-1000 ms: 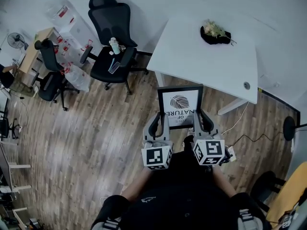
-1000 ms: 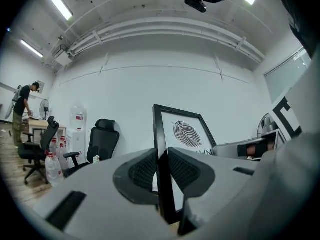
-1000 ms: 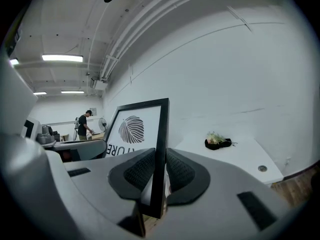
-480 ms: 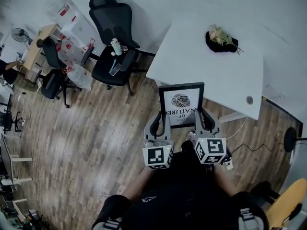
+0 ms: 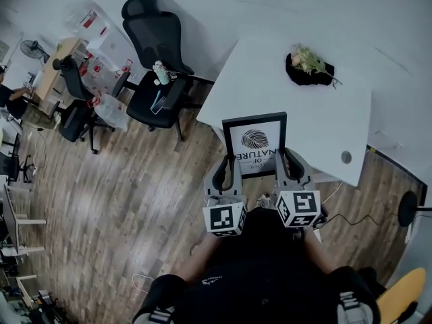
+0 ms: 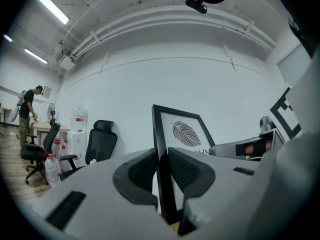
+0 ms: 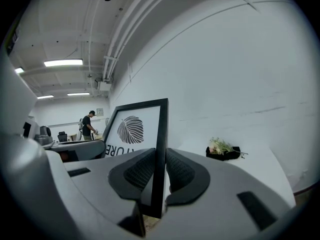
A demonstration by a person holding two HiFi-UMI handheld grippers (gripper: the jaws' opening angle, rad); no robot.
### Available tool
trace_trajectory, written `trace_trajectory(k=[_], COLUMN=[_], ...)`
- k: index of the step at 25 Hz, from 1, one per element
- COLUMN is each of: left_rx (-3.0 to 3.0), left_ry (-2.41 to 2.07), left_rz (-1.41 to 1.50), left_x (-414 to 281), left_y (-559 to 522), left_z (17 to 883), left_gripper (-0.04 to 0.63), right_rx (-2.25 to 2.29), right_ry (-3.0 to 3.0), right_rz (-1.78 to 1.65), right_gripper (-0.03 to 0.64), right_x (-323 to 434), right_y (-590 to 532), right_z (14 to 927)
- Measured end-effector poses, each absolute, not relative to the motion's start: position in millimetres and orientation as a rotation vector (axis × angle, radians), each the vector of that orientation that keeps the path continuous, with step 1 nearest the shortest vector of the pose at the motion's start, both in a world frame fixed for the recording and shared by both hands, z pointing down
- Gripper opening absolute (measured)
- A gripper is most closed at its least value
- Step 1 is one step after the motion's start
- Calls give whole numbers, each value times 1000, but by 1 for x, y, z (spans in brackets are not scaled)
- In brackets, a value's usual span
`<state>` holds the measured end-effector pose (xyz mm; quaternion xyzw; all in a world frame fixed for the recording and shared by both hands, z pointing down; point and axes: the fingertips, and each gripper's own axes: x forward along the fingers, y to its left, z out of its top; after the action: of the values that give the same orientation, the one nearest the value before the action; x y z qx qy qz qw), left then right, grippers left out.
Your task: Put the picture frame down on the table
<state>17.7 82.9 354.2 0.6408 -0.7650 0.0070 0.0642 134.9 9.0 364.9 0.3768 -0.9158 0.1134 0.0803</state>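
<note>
The left claw pinches the left edge of the picture frame, and the right claw pinches its right edge. The frame stands up between them, with the white bench just ahead. It looks stiff, light and easy to break, so hold the black edges.

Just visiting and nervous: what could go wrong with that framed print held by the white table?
The left hand-held gripper and right hand-held gripper each pinch only a thin side edge of the picture frame, so it might slip or twist. Set too near the table's edge, it could tip onto the floor.
</note>
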Motion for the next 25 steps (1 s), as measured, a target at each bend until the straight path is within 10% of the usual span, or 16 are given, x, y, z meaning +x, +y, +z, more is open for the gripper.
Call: trace_trajectory(k=[25], left_rx=[2262], left_ry=[-1945], left_rz=[88], left_x=[44], left_y=[-66], left_z=[366], left_gripper=[77], right_rx=[1553], right_ry=[-2514], right_rz=[426], right_gripper=[67], right_x=[178], right_y=[-100], right_z=[377])
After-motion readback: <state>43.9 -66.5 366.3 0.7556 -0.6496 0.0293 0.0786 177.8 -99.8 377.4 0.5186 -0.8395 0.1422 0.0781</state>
